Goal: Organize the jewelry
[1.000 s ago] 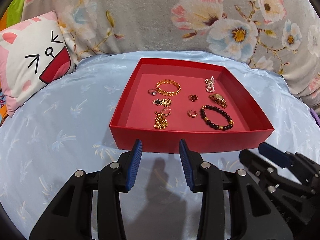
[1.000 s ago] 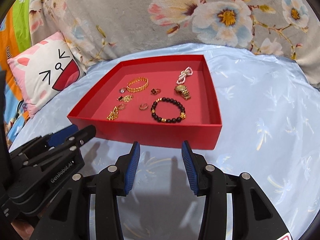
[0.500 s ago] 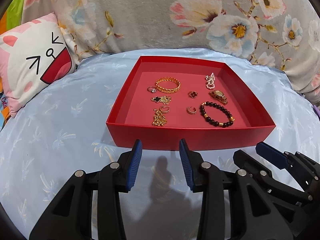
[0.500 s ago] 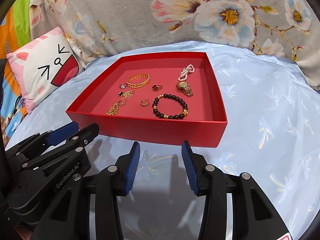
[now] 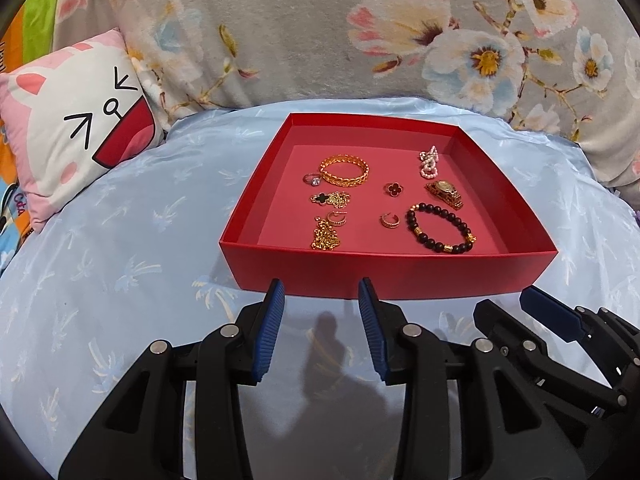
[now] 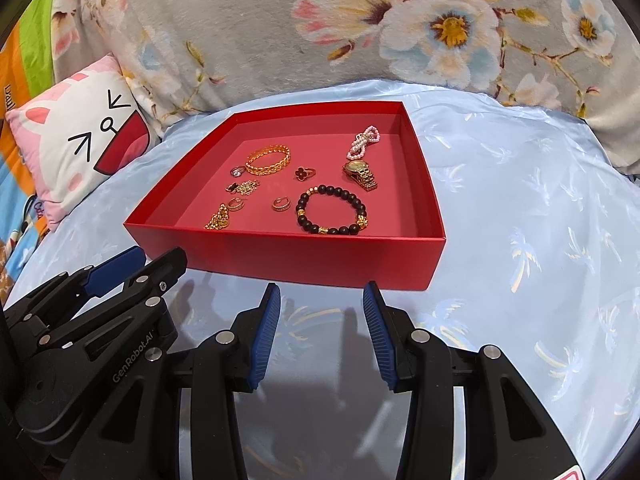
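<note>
Both tongs are released and hold nothing. Left gripper (image 5: 321,292) has its 2 blue pads spread apart, tips hovering over the pale blue sheet (image 5: 120,240) just short of the near wall of the red tray (image 5: 384,276). Right gripper (image 6: 322,294) is likewise spread, tips just short of the same near wall; in the left view it sits beside the left gripper, to its right. The tray lies straight ahead of both tongs, flat on the sheet. All jewelry lies inside it, pieces mostly apart from one another. Ahead-left of the left gripper: gold chain heap (image 5: 326,236) nearest the front wall, a small gold hoop (image 5: 337,218) touching or just beyond it, then a black clover chain (image 5: 330,199), then a silver stone ring (image 5: 312,178) just beside a gold link bangle (image 5: 344,170). Ahead-right: dark bead bracelet (image 5: 440,228) nearest, a small gold ear cuff (image 5: 389,220) to its left, a red clover ring (image 5: 393,188) beyond, a gold watch (image 5: 444,193) behind the bracelet, and a pearl piece (image 5: 429,164) farthest. A cat-face pillow (image 5: 76,128) lies far left; a floral blanket (image 5: 320,32) rises behind the tray.
</note>
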The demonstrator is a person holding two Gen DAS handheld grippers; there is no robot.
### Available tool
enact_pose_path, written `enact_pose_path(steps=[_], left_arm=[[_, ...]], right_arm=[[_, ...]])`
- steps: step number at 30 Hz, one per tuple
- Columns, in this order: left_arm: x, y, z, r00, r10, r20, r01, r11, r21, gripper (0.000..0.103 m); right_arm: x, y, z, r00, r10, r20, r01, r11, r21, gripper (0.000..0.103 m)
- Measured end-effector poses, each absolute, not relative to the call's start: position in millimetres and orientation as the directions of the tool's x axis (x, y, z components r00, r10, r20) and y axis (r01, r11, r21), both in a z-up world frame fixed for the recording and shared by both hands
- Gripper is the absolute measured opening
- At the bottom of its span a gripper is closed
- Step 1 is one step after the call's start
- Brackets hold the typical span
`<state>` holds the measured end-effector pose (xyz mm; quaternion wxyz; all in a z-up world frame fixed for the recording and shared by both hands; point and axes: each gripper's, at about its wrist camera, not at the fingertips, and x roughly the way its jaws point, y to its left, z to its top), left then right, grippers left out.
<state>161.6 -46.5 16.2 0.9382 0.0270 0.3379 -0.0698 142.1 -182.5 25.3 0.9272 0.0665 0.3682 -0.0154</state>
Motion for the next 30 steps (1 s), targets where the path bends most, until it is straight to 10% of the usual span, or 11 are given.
enact_pose_path(steps=[30], left_arm=[[162,-35,17,0.774,-0.021,-0.633,0.040,0.999,0.015,0.086]], right_arm=[[134,-201,26,0.733,-0.088,-0.674,0.223,0.968,0.117,0.074]])
